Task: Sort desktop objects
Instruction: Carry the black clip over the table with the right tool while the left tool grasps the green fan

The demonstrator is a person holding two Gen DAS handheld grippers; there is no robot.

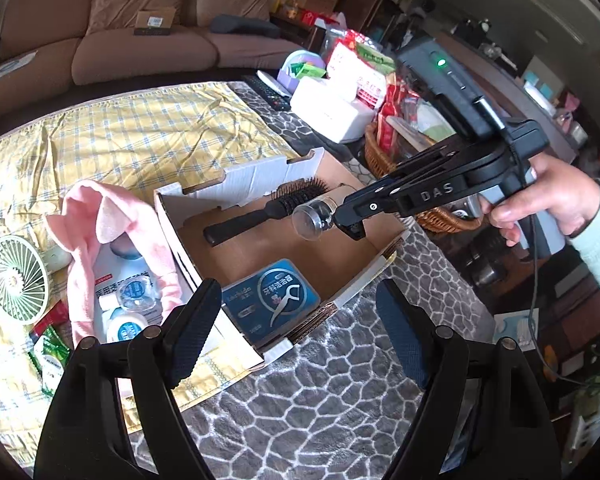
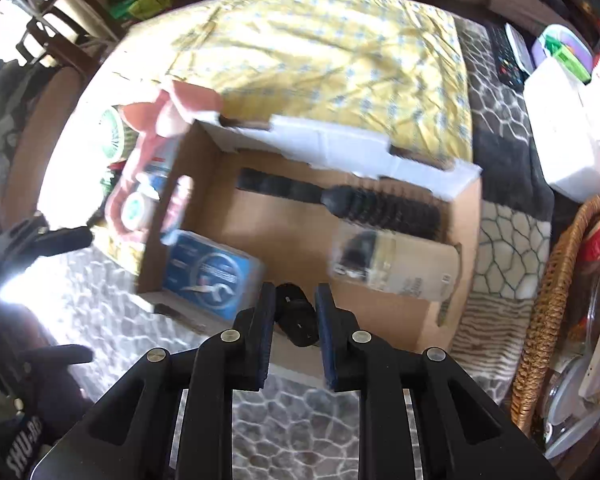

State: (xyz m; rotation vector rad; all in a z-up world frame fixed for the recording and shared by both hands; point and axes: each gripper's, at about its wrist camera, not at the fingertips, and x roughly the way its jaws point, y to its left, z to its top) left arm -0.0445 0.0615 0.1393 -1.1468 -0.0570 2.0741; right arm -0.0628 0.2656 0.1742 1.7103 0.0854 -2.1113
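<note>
An open cardboard box (image 1: 308,280) (image 2: 300,240) holds a black round hairbrush (image 1: 268,210) (image 2: 340,200) and a blue floss pack (image 1: 274,300) (image 2: 210,270). A clear bottle with a beige label (image 1: 314,221) (image 2: 396,266) is beside the brush, just past the tip of my right gripper (image 1: 350,226) (image 2: 296,300); blur hides whether it rests on the box floor. The right gripper's jaws stand close together with a small black piece (image 2: 296,318) between the pads. My left gripper (image 1: 296,320) is open over the box's near corner and holds nothing.
Left of the box lie a pink cloth (image 1: 100,220), round tins (image 1: 130,328), a green hand fan (image 1: 18,280) and green packets (image 1: 50,354) on a yellow checked cloth (image 1: 140,132). A wicker basket (image 1: 380,156), a white case (image 1: 332,108) and a remote (image 1: 268,94) stand behind.
</note>
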